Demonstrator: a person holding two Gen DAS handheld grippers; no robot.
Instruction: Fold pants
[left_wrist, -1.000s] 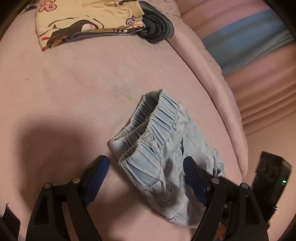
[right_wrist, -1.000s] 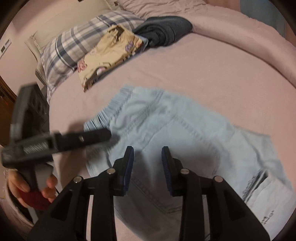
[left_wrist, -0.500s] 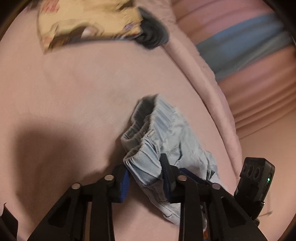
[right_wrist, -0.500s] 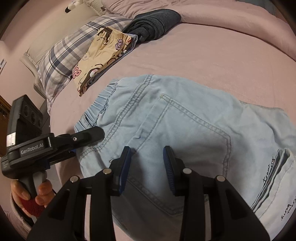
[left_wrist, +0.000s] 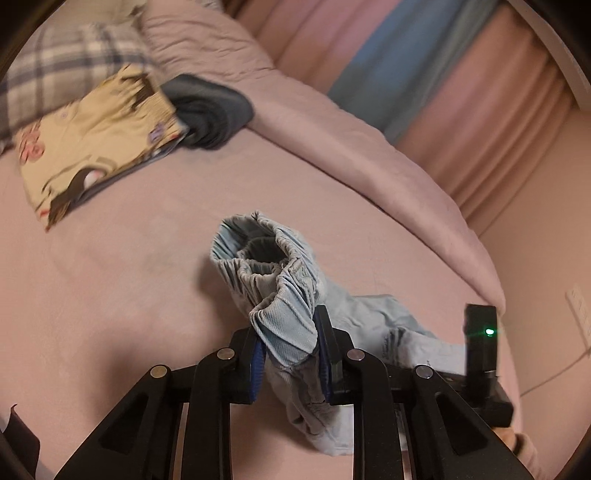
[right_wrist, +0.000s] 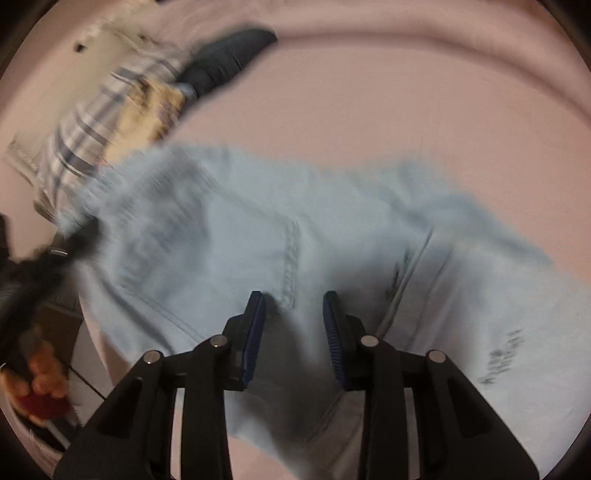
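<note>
- Pants (left_wrist: 284, 295): the left gripper (left_wrist: 290, 356) is clamping the gathered waistband.
- The right gripper (right_wrist: 293, 332), jaws apart, is hovering above the denim.
- Judged best: carrying the waistband over evenly while pinning the legs.

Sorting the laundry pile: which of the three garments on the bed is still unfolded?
The light blue denim pants, waistband clamped in the left gripper. The yellow cartoon-print garment and dark grey garment lie folded by the pillow.

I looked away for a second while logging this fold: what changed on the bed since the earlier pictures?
The left claw has just been closing and now pinches the waistband of the light blue pants, lifting that end off the pink bedsheet. The right claw hangs over the pants with a gap between its pads, gripping nothing. The folded yellow clothes stayed put.
</note>
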